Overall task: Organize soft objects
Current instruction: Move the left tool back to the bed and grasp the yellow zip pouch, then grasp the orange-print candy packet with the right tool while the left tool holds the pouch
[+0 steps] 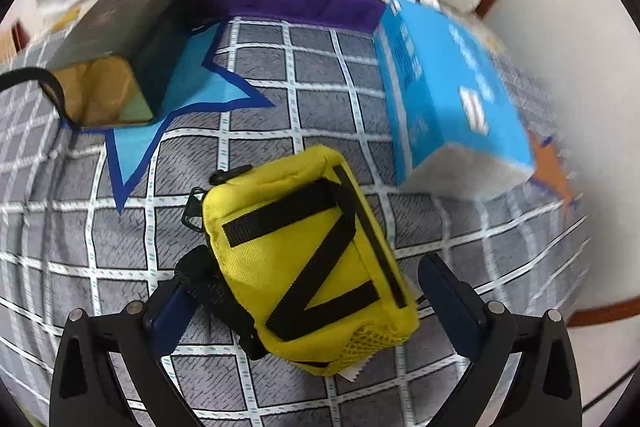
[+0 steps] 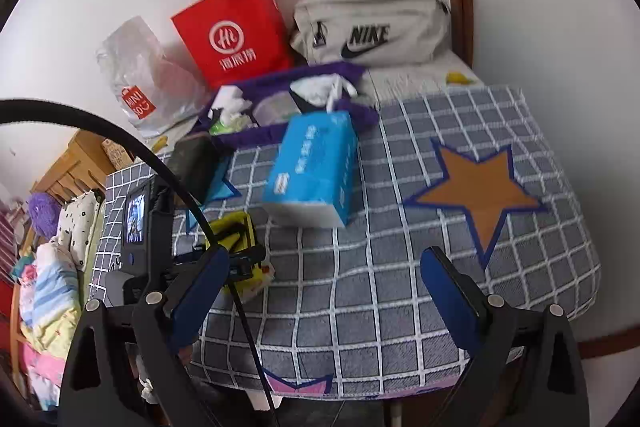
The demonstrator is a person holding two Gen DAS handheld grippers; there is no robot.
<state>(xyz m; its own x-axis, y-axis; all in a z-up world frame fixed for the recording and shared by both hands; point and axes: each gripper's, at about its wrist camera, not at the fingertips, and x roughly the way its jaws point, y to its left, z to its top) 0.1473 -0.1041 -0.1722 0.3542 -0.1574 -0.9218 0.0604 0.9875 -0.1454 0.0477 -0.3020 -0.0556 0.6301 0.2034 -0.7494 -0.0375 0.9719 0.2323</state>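
left to right across the checked grey cloth (image 2: 360, 287) on the tabletop. far left: dark box (image 1: 120, 39) lying partly on a light blue star patch (image 1: 188, 95). next, yellow pouch (image 1: 308, 267) with black straps, lying tilted on the cloth between the fingers of the left gripper (image 1: 308, 291); jaws spread wide, pads clear of the pouch on both sides, nothing gripped. behind, a purple basket (image 2: 320, 71) of crumpled tissues and packets. centre-right: blue tissue pack (image 2: 316, 167), just in front of the basket, near the pouch but apart. right gripper (image 2: 324, 279) wide open and empty above bare cloth. far right: orange star patch (image 2: 480, 191). by the wall: clear plastic bag (image 2: 136, 75), red paper bag (image 2: 236, 31), grey sports bag (image 2: 372, 31).
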